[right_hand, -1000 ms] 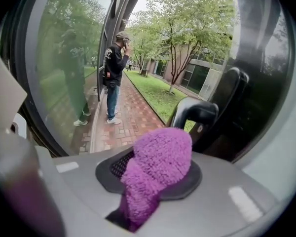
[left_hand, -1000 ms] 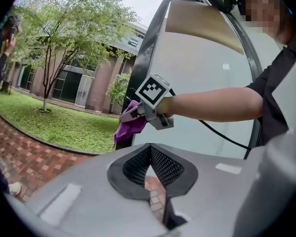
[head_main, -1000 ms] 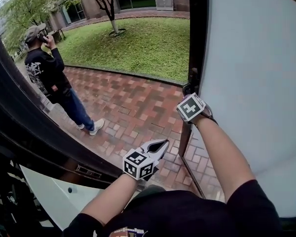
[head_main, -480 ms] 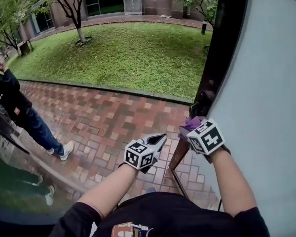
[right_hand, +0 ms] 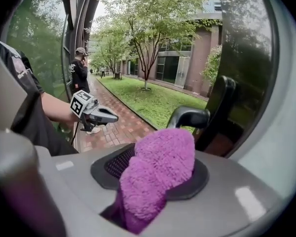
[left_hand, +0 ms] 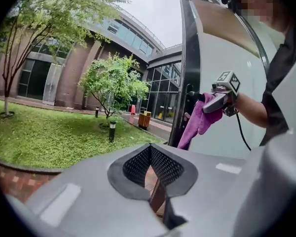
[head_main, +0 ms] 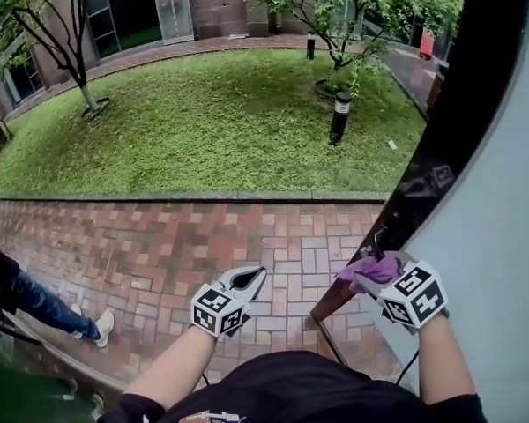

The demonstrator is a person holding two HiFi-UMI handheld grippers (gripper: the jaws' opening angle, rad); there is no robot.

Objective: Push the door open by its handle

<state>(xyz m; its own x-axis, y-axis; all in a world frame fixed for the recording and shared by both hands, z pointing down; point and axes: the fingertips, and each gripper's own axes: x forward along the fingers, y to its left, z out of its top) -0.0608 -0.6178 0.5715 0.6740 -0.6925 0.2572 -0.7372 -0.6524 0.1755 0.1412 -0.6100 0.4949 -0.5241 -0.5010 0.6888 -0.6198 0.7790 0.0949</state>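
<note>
The door (head_main: 502, 236) has a pale frosted panel in a dark frame and stands swung open at the right. Its black lever handle (right_hand: 190, 116) juts from the frame edge, also the handle (left_hand: 191, 98). My right gripper (head_main: 363, 276) sits just below and short of the handle, with a purple cloth (right_hand: 158, 177) bulging between its jaws and hanging down; the jaws have just been opening. The cloth (head_main: 361, 270) hides the fingertips. My left gripper (head_main: 251, 276) hangs free over the brick path, jaws together and nothing in them.
A brick path (head_main: 203, 236) runs past the doorway, with a lawn and trees beyond. A black bollard lamp (head_main: 338, 117) stands on the grass. A person (right_hand: 80, 73) stands on the path at the left; only legs (head_main: 35, 307) show in the head view.
The door has swung further open and the head view has turned right. My right gripper moved right and down along the door edge with the cloth. The left gripper drifted left.
</note>
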